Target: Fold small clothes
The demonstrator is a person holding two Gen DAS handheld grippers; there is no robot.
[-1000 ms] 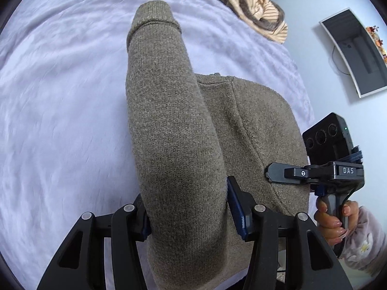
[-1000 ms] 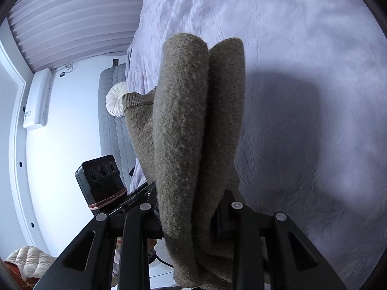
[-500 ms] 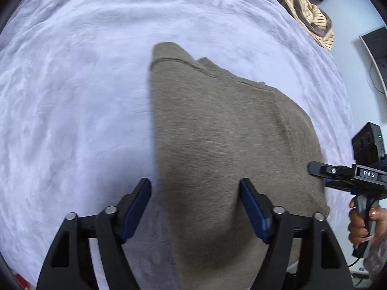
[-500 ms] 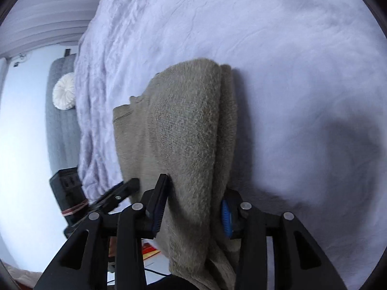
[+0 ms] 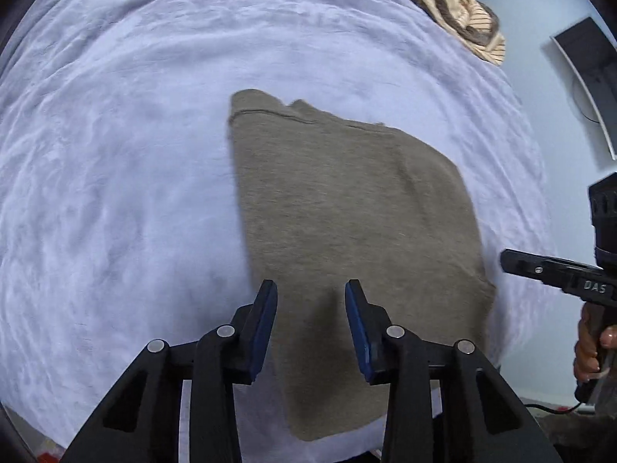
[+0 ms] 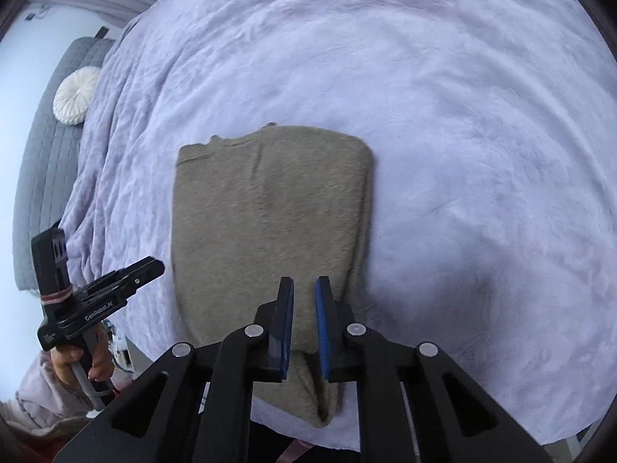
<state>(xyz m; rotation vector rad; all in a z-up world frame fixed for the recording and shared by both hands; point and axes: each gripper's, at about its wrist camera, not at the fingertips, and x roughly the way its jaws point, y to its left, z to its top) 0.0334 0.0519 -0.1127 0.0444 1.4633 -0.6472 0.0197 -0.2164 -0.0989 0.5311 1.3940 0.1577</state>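
Below both closing, empty pairs of fingers, the folded sweater lies flat on the bedspread.

An olive-brown knit sweater lies folded flat on the pale lavender bedspread. Its ribbed edge sits at the far end, and one long side shows a thick rounded fold.

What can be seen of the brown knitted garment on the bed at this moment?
The brown knitted garment is olive-brown with a fuzzy knit. It lies folded flat into a rough rectangle on the lilac bedspread, with a ribbed cuff or hem at its far left corner and a rounded fold along its right side in the right wrist view. The left gripper and right gripper hang above its near end, jaws closing with nothing between them.
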